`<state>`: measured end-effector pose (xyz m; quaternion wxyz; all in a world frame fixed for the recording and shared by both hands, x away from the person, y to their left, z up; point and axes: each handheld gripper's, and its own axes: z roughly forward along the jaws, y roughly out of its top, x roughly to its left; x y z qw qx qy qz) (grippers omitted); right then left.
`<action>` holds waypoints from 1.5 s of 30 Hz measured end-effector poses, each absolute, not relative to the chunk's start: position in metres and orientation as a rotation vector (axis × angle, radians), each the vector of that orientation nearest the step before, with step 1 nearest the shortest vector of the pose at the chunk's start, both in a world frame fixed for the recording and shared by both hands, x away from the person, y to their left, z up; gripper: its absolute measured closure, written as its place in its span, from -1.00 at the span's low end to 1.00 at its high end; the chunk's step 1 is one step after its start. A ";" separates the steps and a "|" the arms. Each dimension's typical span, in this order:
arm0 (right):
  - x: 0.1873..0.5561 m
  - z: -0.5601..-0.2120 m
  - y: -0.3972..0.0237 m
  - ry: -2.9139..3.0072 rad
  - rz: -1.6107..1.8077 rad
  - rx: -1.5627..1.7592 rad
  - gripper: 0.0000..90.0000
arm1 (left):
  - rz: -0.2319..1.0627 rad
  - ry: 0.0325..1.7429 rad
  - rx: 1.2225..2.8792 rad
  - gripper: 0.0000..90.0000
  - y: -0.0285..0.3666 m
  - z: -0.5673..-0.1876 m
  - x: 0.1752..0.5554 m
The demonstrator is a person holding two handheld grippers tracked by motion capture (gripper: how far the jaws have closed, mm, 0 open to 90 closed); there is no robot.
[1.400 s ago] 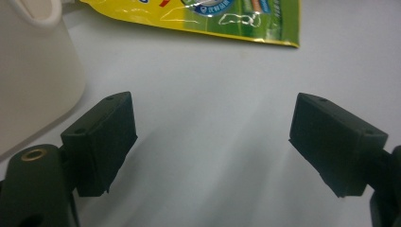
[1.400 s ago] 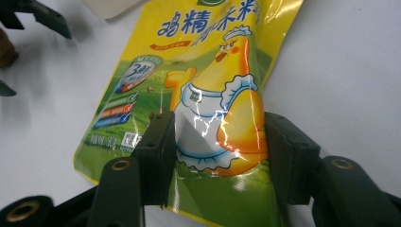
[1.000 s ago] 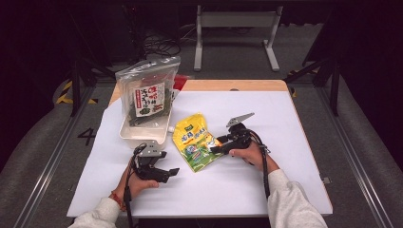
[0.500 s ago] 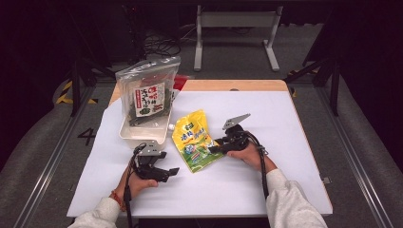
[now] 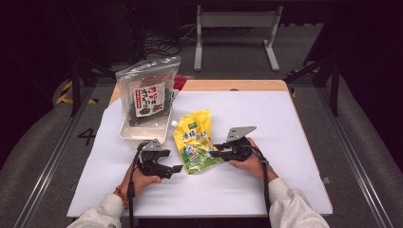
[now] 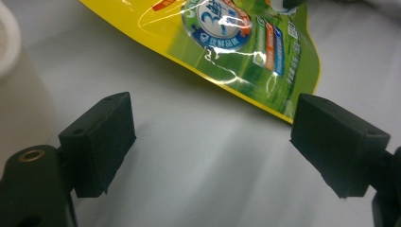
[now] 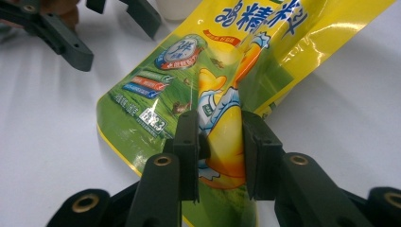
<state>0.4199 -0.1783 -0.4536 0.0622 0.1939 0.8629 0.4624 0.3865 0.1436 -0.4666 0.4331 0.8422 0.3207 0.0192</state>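
A yellow and green snack pouch (image 5: 195, 142) lies flat on the white table cover, in front of me at the centre. My right gripper (image 5: 215, 150) comes at it from the right. Its jaws have just been closing, and the pads (image 7: 189, 142) now pinch the pouch (image 7: 227, 71) near its lower right edge, so the film bulges between them. My left gripper (image 5: 175, 168) rests on the table by the pouch's lower left corner. Its jaws stand wide apart over bare table (image 6: 213, 137), with the pouch's edge (image 6: 246, 42) just beyond them.
A white plastic tub (image 5: 128, 137) sits behind the left gripper, with a clear bag of dark seaweed (image 5: 147, 97) standing in it. The white cover (image 5: 294, 156) is bare to the right and along the front. Dark floor and metal frames surround the table.
The right gripper has slid a little along the table onto the pouch, and its jaws have narrowed onto it. The left gripper and the tub have not moved.
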 end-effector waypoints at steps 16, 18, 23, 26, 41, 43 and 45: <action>0.393 -0.448 -0.183 2.536 1.494 0.435 0.61 | -0.054 0.771 2.023 -0.65 0.122 -0.459 0.393; 0.387 -0.446 -0.181 2.539 1.506 0.399 0.60 | -0.043 0.754 1.994 -0.62 0.123 -0.454 0.391; 0.380 -0.442 -0.177 2.529 1.497 0.358 0.57 | 0.021 0.752 1.957 -0.34 0.130 -0.445 0.386; 0.373 -0.440 -0.170 2.540 1.466 0.323 0.56 | 0.075 0.687 1.921 -0.04 0.137 -0.436 0.381; 0.363 -0.422 -0.161 2.462 1.505 0.400 0.57 | 0.158 0.502 1.884 0.93 0.152 -0.414 0.366; 0.362 -0.421 -0.163 2.465 1.486 0.415 0.51 | 0.154 0.499 1.881 0.93 0.152 -0.414 0.366; 0.361 -0.421 -0.166 2.460 1.480 0.432 0.43 | 0.159 0.495 1.881 0.93 0.153 -0.413 0.366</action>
